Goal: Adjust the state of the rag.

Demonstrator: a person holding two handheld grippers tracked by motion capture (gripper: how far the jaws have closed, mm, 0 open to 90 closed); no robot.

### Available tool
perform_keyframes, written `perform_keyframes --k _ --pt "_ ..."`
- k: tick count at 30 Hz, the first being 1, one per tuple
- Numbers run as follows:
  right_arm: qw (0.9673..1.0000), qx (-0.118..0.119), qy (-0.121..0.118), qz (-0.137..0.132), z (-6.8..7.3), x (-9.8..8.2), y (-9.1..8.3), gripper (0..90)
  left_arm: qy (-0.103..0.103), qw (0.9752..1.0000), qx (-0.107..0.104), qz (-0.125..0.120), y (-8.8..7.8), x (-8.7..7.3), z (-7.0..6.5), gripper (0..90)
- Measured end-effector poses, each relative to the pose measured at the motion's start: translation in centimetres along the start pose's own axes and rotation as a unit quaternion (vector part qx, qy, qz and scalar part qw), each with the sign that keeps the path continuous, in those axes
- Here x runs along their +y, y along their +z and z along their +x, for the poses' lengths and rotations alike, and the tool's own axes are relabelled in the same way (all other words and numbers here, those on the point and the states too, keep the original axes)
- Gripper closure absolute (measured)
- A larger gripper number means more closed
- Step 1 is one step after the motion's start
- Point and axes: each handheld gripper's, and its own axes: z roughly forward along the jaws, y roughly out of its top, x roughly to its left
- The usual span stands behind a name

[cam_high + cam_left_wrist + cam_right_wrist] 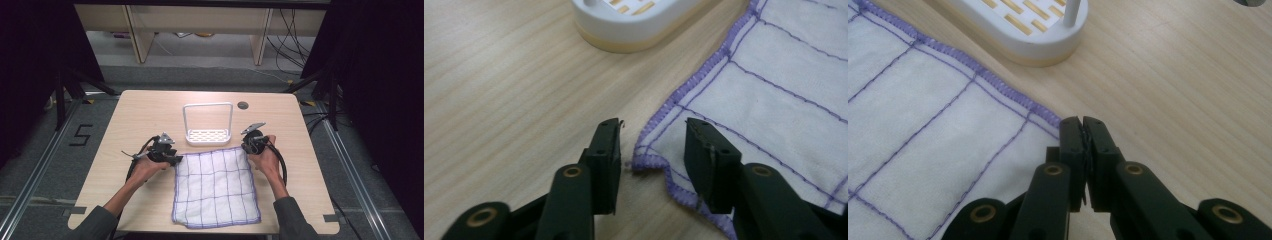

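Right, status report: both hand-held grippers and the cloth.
Left hand-held gripper open, jaws astride the cloth corner, not pinching. Right hand-held gripper shut at the opposite far corner; grip on fabric unclear. Cloth flat on table. White rack just beyond, clear.

The high view is evenly lit from above: the worktop [135,115] is bright and pale, while black curtains at both sides fall into deep darkness. Shadows under the hands are soft and short. No glare. In both gripper views the near jaws are sharp, while the rack [634,22] at the top edge blurs; the cloth [923,115] looks slightly washed out.
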Motion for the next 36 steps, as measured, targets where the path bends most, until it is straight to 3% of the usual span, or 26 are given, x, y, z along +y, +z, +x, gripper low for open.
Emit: perform_keyframes --k 3,4,7,10,11,16,19,20,28,32,36 --pt "1.0000 0.001 0.000 0.002 0.0 -0.1 -0.1 87.9 0.012 0.9999 -0.001 0.001 -0.1 0.0 -0.2 76.0" --pt "0.9999 0.004 0.015 -0.001 0.1 -0.1 -0.1 88.0 0.012 0.9999 -0.002 -0.001 -0.1 0.1 -0.2 80.1" --pt "0.9997 0.011 0.018 -0.010 -0.1 -0.3 -0.5 88.4 0.013 0.9999 -0.001 -0.006 -0.3 0.1 -0.3 85.2" --pt "0.9992 0.016 0.032 -0.019 0.0 -0.5 -0.8 89.0 0.018 0.9998 -0.001 -0.013 -0.6 0.2 -0.3 86.1" --pt "0.9994 0.013 0.022 -0.023 -0.2 -0.5 -0.9 89.0 0.019 0.9997 0.000 -0.016 -0.6 0.3 -0.3 86.2" --pt "0.9987 0.017 0.031 -0.037 -0.3 -0.3 -1.7 89.3 0.023 0.9993 0.003 -0.030 -1.3 0.8 -0.1 86.4" --pt "0.9985 0.013 0.024 -0.048 -0.5 -0.2 -2.0 89.4 0.022 0.9990 0.004 -0.040 -1.5 1.0 -0.1 86.4" --pt "0.9983 0.015 0.032 -0.046 -0.4 -0.2 -2.1 89.4 0.025 0.9988 0.003 -0.041 -1.6 1.1 -0.1 86.4" --pt "0.9976 0.014 0.030 -0.061 -0.7 -0.1 -2.6 89.4 0.021 0.9978 -0.002 -0.063 -2.1 1.9 -0.3 86.4" --pt "0.9968 0.011 0.037 -0.070 -0.8 0.0 -3.0 89.4 0.028 0.9975 -0.003 -0.065 -2.5 2.2 -0.3 86.4" --pt "0.9960 0.013 0.044 -0.077 -1.1 0.2 -4.2 89.5 0.024 0.9966 -0.004 -0.079 -3.1 2.5 -0.1 86.4"
